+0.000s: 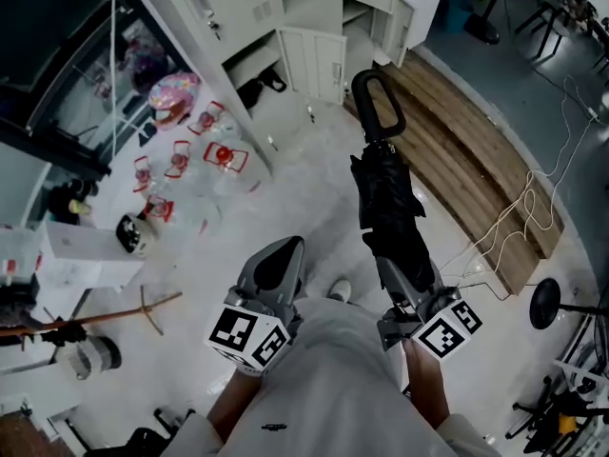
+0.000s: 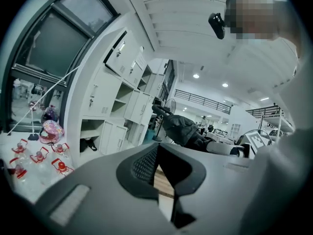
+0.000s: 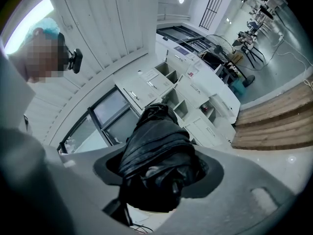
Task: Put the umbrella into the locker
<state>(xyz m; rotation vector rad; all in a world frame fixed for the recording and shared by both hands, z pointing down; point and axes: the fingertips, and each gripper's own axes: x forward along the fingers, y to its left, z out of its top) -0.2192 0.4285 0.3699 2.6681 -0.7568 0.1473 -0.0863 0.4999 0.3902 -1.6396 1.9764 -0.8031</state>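
A folded black umbrella [image 1: 385, 198] juts forward from my right gripper [image 1: 398, 279], which is shut on its lower end; its looped handle [image 1: 376, 98] points toward the white lockers [image 1: 309, 60]. In the right gripper view the umbrella's bunched fabric [image 3: 154, 146] fills the space between the jaws of the right gripper [image 3: 164, 173], with the lockers [image 3: 195, 106] beyond, several doors open. My left gripper [image 1: 283, 250] hangs beside it on the left, jaws together and holding nothing. The left gripper view shows the left gripper [image 2: 159, 153], the umbrella [image 2: 183, 129] to its right and the lockers [image 2: 105, 106] at left.
A wooden platform [image 1: 476, 169] runs along the right, with loose cables [image 1: 514, 222] and a black stand base [image 1: 545, 303] near it. Several red-tagged bottles [image 1: 181, 160] and a pink toy [image 1: 173, 98] lie on the floor at left. Black shoes [image 1: 262, 89] sit in a low locker.
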